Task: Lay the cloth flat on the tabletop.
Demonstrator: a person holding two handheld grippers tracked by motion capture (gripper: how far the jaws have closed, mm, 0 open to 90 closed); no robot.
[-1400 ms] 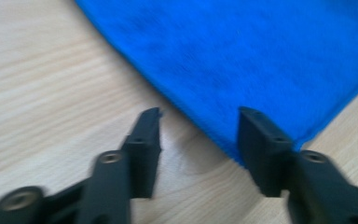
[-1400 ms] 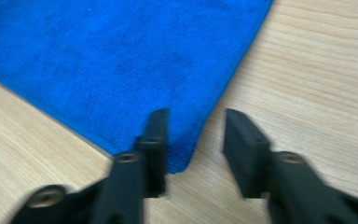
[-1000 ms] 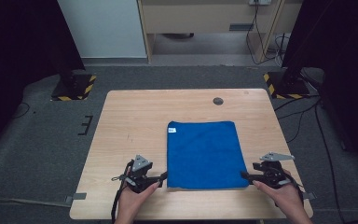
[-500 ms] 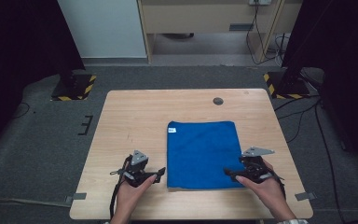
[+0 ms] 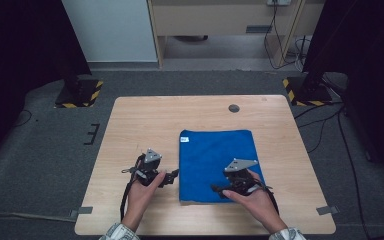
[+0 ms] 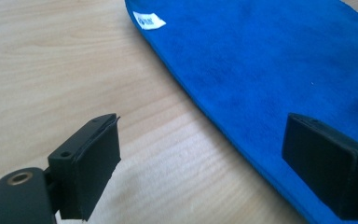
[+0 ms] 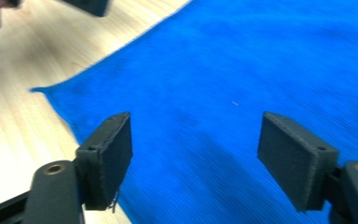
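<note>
The right gripper (image 5: pixel 219 189) is hovering over the near part of the blue cloth (image 5: pixel 217 160), close to the near edge, and it is pointing toward the left side of the table. Its jaws are standing apart with only cloth under them, nothing pinched; they have just been closing a little. The left gripper (image 5: pixel 172 175) is waiting just beside the cloth's left edge, over bare wood. Its jaws are wide apart and have just been opening; in the left gripper view one pad (image 6: pixel 91 165) is over the table (image 5: pixel 140 125) and the other is over the blue edge, so the edge is lying between them without being pressed.

The cloth is lying flat, folded to a neat rectangle, on the right half of the table, with a small white label (image 5: pixel 184 139) at its far left corner. Beyond it, a dark round spot (image 5: pixel 234 108) is sitting near the far edge.

I am judging that the step in hand is taking the near side for a further fold. To do it well, each gripper should be coming low, almost level with the wood, so that the lower pad is sliding under all layers together. If only the top layer is caught, the stack may be opening. Both sides should be lifting together, keeping the edges aligned.
</note>
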